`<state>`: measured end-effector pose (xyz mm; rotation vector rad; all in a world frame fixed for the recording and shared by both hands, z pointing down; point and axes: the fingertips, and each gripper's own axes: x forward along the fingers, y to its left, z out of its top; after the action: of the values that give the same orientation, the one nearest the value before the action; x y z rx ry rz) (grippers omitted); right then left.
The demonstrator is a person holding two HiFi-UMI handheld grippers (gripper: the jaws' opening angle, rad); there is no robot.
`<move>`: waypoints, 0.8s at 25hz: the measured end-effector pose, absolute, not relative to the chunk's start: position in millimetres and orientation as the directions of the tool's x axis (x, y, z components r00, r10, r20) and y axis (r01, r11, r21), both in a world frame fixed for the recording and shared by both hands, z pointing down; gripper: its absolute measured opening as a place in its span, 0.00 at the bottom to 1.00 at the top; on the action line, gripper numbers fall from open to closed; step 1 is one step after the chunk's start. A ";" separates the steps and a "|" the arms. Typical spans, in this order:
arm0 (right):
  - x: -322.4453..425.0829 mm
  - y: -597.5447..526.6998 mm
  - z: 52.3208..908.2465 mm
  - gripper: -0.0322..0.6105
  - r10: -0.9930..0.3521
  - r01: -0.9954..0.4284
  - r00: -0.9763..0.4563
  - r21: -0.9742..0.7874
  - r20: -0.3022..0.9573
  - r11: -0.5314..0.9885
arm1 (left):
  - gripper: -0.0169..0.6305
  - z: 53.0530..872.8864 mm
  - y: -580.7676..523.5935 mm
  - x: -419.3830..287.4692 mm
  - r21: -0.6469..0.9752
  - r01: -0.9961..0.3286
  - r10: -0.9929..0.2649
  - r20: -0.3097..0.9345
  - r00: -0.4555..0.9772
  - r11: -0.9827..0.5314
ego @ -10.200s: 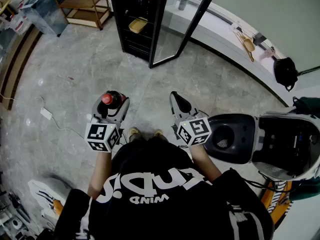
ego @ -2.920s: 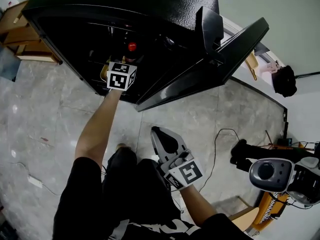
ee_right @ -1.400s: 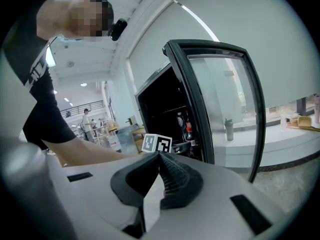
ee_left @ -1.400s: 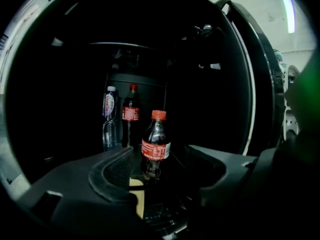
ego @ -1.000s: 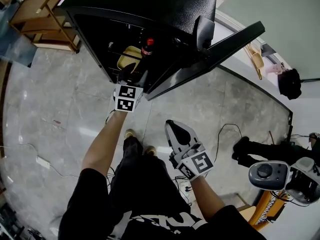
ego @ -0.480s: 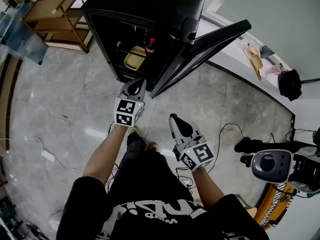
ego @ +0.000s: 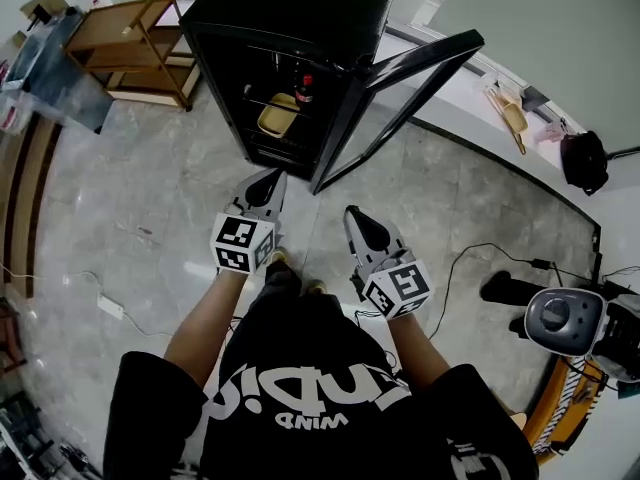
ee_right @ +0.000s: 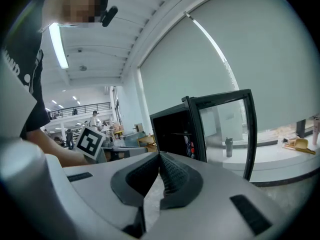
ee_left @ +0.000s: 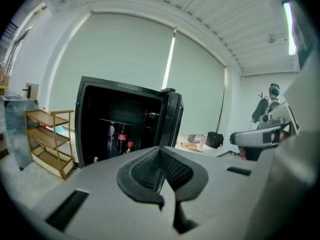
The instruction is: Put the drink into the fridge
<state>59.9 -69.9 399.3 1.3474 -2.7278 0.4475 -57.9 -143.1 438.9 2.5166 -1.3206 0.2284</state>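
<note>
Drink [ego: 304, 89] stands on a shelf in the fridge [ego: 300, 3], beside a yellow dish [ego: 277, 116]. Left gripper [ego: 270, 179] and right gripper [ego: 352, 213] hover well apart from it, jaws together, empty. Closing the open door [ego: 400, 103] likely remains: push its free edge slowly.

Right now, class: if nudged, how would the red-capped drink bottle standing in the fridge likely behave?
The bottle stands tall and narrow on a wire shelf, so a high push would probably tip it. Its round body would likely roll once down. Dark contents suggest it is full, so fairly heavy.
</note>
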 end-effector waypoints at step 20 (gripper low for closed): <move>82.3 -31.2 379.1 0.08 -0.773 -0.789 -0.610 -0.223 0.175 0.572 | 0.04 375.9 -53.2 -80.2 0.222 -0.829 -0.795 0.242 0.557 -0.513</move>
<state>82.3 -31.2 379.1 1.3600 -2.7333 0.4325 -80.2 -53.2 375.9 2.4834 -1.3376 0.1566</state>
